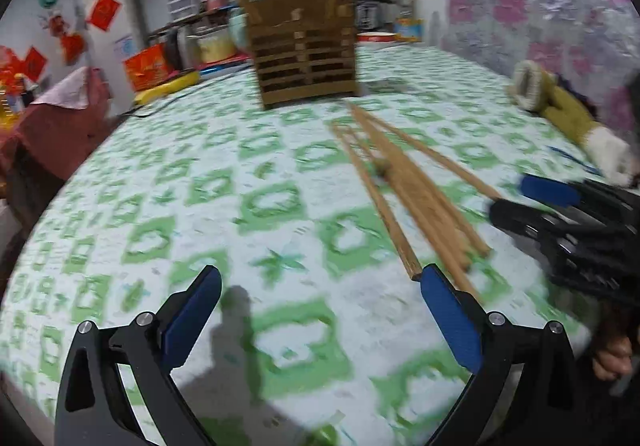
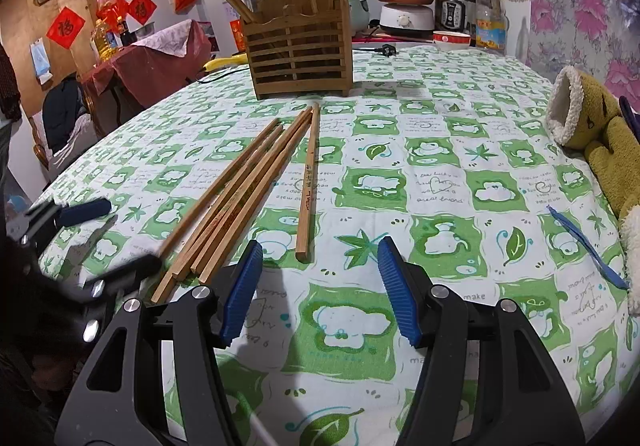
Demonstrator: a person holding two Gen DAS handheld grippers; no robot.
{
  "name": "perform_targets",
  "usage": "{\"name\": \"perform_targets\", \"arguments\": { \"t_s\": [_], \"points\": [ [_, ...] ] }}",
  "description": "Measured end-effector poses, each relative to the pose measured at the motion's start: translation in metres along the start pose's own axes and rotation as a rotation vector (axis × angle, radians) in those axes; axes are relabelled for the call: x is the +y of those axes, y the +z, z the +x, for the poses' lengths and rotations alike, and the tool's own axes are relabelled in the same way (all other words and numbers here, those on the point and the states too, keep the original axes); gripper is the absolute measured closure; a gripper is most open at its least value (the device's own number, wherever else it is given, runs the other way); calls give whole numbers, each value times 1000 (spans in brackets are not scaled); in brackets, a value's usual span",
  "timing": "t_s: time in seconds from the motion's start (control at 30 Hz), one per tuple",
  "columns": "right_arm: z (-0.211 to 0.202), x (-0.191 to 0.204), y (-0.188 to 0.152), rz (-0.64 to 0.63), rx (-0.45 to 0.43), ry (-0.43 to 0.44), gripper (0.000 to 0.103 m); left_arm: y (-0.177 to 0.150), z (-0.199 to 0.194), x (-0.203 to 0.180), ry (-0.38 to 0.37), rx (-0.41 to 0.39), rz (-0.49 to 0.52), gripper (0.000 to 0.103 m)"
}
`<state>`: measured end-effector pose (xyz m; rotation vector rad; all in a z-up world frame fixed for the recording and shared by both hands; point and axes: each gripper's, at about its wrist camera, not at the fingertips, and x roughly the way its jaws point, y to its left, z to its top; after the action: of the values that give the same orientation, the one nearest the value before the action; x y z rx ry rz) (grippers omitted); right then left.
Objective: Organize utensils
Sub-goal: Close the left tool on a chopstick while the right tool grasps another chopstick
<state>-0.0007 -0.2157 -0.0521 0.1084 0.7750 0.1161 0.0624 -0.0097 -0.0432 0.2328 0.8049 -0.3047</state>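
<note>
From my right wrist view, going left to right: my left gripper (image 2: pixel 86 242) sits at nine o'clock, jaws spread wide and empty, right beside the near ends of the bundled chopsticks (image 2: pixel 236 197). Those sticks lie touching and overlapping, so a pinch there could catch two at once or roll the neighbours apart. The single chopstick (image 2: pixel 308 185) lies just right of the bundle, its near end at twelve o'clock from my right gripper (image 2: pixel 318 288), whose jaws stand moderately open with only tablecloth (image 2: pixel 440 173) between them. Coming down askew, I judge a pad could push that stick off across the cloth. The bamboo holder (image 2: pixel 300 49) stands far off at twelve o'clock, already holding several; a tilted carry might strike its slatted rim. The left view is blurred, so alignment there is uncertain.
</note>
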Motion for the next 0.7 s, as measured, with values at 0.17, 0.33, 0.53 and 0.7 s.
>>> {"name": "perform_targets", "arguments": {
  "t_s": [0.17,0.33,0.53,0.7],
  "points": [
    [0,-1,0,1,0,1,44,8,7,0,-53,45,-28,30],
    [1,3,0,-9,-1,-3,45,8,4,-12,-102,28,-12,68],
    [2,4,1,-30,-1,-25,57,7,5,-8,-137,18,-44,97],
    [4,13,1,-78,7,-29,73,7,5,0,-137,23,-72,97]
  ]
}}
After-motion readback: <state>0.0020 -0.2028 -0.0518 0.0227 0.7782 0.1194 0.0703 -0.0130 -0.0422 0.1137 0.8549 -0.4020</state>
